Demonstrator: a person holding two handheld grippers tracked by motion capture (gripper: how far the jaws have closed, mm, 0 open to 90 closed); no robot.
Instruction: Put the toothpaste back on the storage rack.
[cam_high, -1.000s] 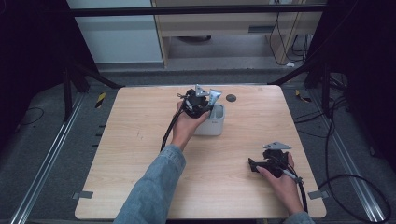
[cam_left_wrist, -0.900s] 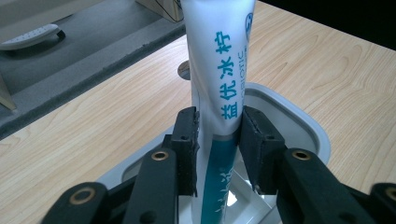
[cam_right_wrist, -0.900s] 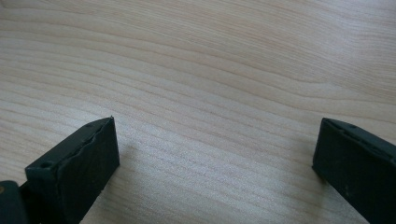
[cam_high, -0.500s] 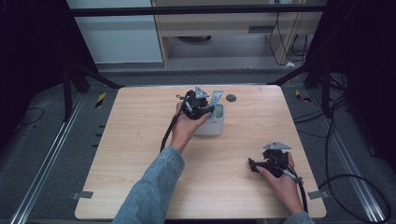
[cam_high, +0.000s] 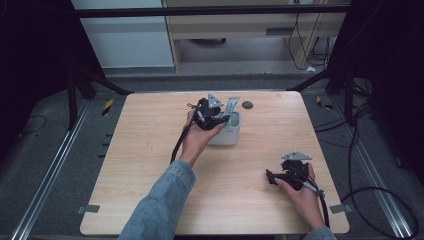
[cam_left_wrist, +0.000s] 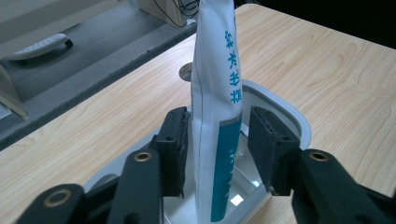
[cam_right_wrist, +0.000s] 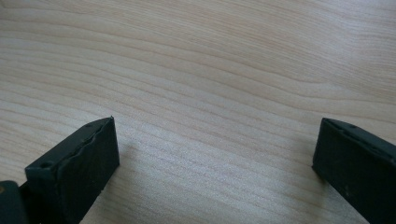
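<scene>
Release step: left claw (cam_left_wrist: 218, 140) jaws just been opening, narrow gap, tube (cam_left_wrist: 217, 93) between, standing upright in white holder (cam_high: 231, 134), mid-table (cam_high: 150, 165). Right claw (cam_high: 272, 177) wide, idle, empty. Next: open further, lift clear without tipping tube.

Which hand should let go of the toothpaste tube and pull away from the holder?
The left. Its gripper sits right at the toothpaste tube, which stands in the white holder; the jaws have just been opening, one pad already off it. The right gripper rests far away over bare table, jaws wide.
</scene>
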